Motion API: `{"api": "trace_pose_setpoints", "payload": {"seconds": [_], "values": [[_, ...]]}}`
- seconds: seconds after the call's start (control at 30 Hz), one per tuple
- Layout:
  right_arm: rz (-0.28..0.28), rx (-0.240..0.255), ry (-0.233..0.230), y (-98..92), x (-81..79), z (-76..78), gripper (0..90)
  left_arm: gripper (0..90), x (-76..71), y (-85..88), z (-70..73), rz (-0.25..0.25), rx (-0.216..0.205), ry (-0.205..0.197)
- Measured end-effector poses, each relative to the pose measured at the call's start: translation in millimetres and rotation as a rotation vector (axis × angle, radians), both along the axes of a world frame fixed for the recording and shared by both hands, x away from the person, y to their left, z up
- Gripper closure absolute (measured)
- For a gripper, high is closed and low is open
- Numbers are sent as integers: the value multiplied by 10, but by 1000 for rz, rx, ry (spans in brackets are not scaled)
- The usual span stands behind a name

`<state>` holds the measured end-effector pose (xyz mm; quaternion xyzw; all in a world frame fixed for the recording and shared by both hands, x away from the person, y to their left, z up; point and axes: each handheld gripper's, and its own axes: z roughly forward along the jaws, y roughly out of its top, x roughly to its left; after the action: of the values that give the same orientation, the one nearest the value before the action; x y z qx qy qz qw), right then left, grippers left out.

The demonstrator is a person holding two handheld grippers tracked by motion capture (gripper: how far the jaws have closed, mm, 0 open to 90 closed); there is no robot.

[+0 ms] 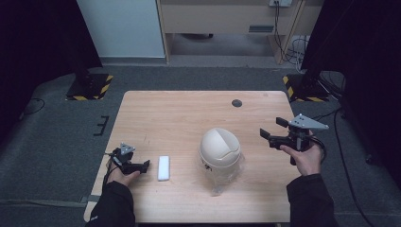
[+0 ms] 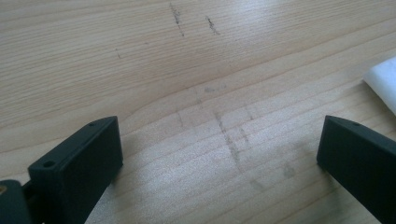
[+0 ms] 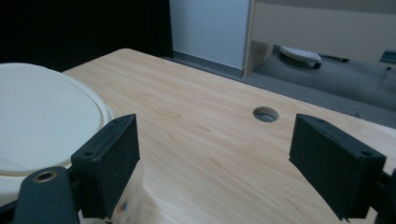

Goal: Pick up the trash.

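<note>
Bin: a cream, dome-lidded bin stands upright on the desk, right of centre and toward the near edge; a clear bag or liner seems to spread around its base, though I cannot tell exactly what that is.
Bin placement: it sits between the two hands, so either one can reach it; I judge it is the object of the work.
Bin, right gripper view: its pale lid is at the left, close beside the left jaw and apart from it.
White block: a small white block lies flat left of the bin, near the front edge, just right of the left hand-held gripper; its corner shows at the right edge of the left gripper view.
Left hand-held gripper: the left hand-held gripper is low over the desk at near left, aimed right toward the block; jaws spread wide, bare wood between them, gripping nothing.
Right hand-held gripper: the right hand-held gripper is raised at the right, pointing left toward the bin; jaws wide apart, empty, touching nothing.
Why so held: both look poised for an approach, left for the block, right for the bin.
Hole: a round cable hole lies at far right of the desk, well apart from everything.
</note>
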<state>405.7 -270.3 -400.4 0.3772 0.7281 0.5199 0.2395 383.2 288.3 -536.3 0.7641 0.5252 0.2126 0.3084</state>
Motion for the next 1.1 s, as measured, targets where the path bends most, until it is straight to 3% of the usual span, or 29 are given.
{"api": "trace_pose_setpoints", "payload": {"seconds": [0.17, 0.3, 0.6, 0.7, 1.1], "values": [[45, 22, -33, 81, -68, 143, 159, 0, 0, -3, 0, -3, 0, 0], [85, 12, -40, 150, -96, 184, 159, 0, 0, -4, 0, -4, 0, 0], [181, 46, -46, 306, -158, 243, 161, 0, 2, -10, -1, -5, 0, -1], [202, 67, -42, 342, -170, 243, 163, 0, 1, -11, -1, -6, 0, -1], [290, 28, 1, 561, -200, 144, 174, 0, 1, -17, -1, -11, -2, -1]]}}
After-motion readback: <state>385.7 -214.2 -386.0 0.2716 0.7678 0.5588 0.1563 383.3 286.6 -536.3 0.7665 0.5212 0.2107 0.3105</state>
